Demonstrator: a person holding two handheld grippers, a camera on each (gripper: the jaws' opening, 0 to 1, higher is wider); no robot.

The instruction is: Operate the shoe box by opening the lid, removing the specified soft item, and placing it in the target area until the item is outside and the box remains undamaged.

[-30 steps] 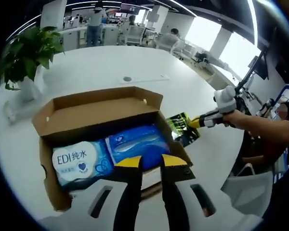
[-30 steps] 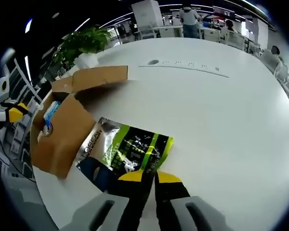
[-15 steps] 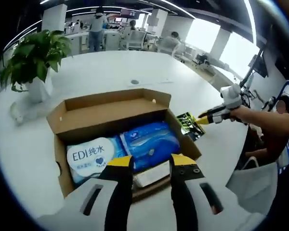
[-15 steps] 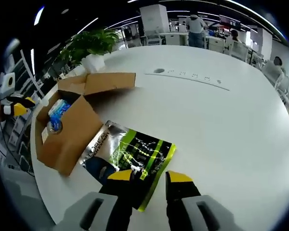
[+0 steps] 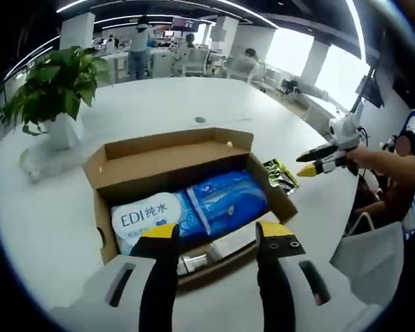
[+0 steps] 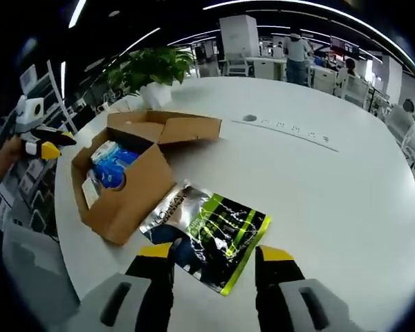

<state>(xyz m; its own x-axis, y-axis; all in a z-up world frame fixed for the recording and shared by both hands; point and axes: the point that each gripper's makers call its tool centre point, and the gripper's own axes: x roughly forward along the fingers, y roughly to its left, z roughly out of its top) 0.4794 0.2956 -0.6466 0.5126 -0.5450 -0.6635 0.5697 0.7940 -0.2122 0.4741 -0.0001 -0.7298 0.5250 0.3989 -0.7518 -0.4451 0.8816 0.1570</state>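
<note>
The brown cardboard shoe box (image 5: 194,155) stands open on the white table, lid flap folded back. Inside lie a white-and-blue "EDI" wipes pack (image 5: 146,218) and a blue soft pack (image 5: 225,200). My left gripper (image 5: 216,238) hovers open just before the box's near wall, holding nothing. A green-and-black foil pouch (image 6: 207,232) lies flat on the table beside the box (image 6: 128,190); the pouch (image 5: 282,174) also peeks out past the box's right side. My right gripper (image 6: 214,254) is open above the pouch's near edge, apart from it, and appears as yellow tips (image 5: 317,162) at the right.
A potted plant (image 5: 52,93) in a white pot stands at the table's far left, also seen as the plant (image 6: 152,69). A round cable port (image 6: 249,118) sits mid-table. Desks, chairs and people fill the office behind. A person's arm (image 5: 394,169) holds the right gripper.
My right gripper has opened, let go of the foil pouch and risen back from it. The left gripper's jaws have spread wider. Both cameras pulled back.
</note>
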